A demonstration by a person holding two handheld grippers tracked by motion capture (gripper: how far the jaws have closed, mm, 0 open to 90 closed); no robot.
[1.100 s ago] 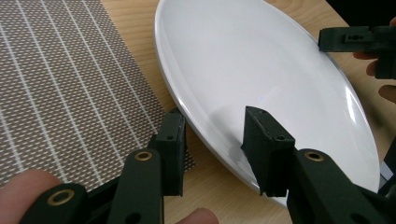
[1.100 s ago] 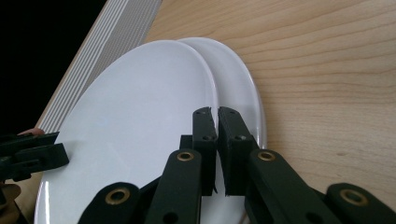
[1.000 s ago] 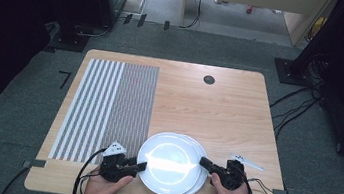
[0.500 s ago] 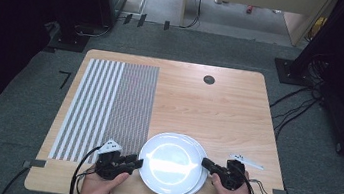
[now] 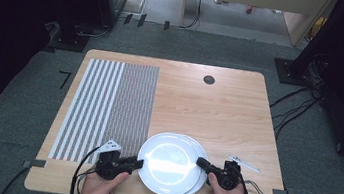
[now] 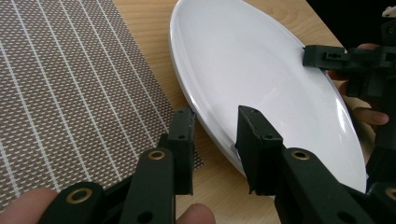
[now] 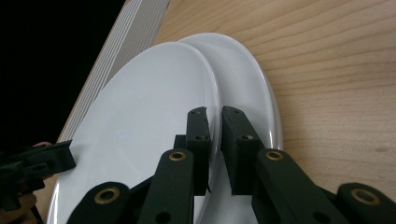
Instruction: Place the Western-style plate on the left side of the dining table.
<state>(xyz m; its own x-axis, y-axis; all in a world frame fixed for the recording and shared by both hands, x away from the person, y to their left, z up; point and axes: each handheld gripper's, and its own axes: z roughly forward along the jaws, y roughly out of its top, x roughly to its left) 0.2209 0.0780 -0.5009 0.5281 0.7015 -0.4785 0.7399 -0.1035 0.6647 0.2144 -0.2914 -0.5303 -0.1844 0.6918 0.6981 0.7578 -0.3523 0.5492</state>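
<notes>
Two white plates lie stacked and offset near the table's front edge, the top plate [image 5: 168,164] over the lower plate [image 5: 194,189]. My left gripper [image 5: 140,163] is at the top plate's left rim. In the left gripper view its jaws [image 6: 217,135] have just been closing and straddle that rim [image 6: 252,60], with wood still showing beside one jaw. My right gripper [image 5: 200,162] is at the right rim. In the right gripper view its jaws [image 7: 215,116] hug the top plate's edge [image 7: 140,121], one above and one over the lower plate [image 7: 247,79], and have just been easing apart.
A striped grey placemat [image 5: 108,109] covers the table's left part. A dark round cable hole [image 5: 209,79] sits near the far edge. A small pale object [image 5: 244,163] lies right of my right hand. Cables trail off the front edge.
The left jaws have drawn closer around the plate's left rim. Hands and plates stay almost where they were.
</notes>
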